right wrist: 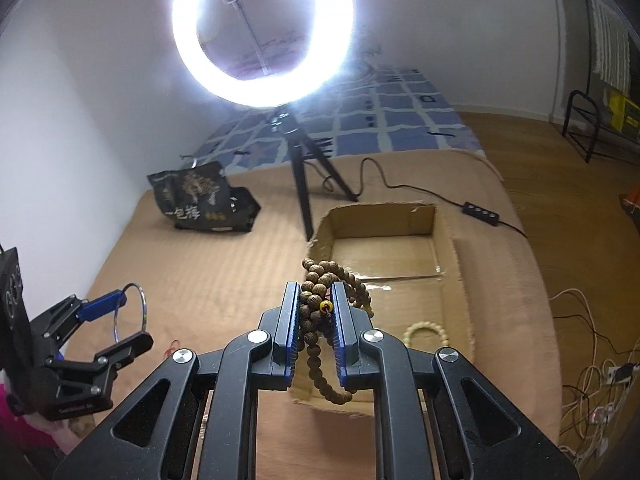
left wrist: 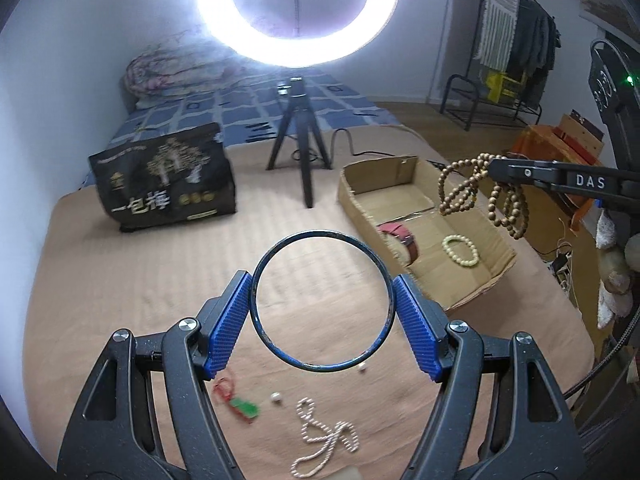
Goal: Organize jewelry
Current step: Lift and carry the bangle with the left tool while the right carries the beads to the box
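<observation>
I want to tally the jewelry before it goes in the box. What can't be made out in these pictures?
- Left wrist view: white bead necklace partly hidden by the left gripper.
- Left wrist view: red-and-green charm blurred.
- Right wrist view: cardboard box near end, pale bead bracelet covered by the right gripper.

Left wrist view: tan blanket [left wrist: 120,280] under the bangle [left wrist: 322,301] is motion-smeared. Red-and-green charm [left wrist: 236,398] blurred, can't tell what it is. White bead string [left wrist: 324,438] cut off at bottom edge.

Right wrist view: cream bracelet [right wrist: 424,330] half hidden behind the right gripper [right wrist: 316,314]. Wooden bead strand [right wrist: 320,308] partly buried between the pads. Cardboard box [right wrist: 456,280] near wall mostly behind the gripper.
</observation>
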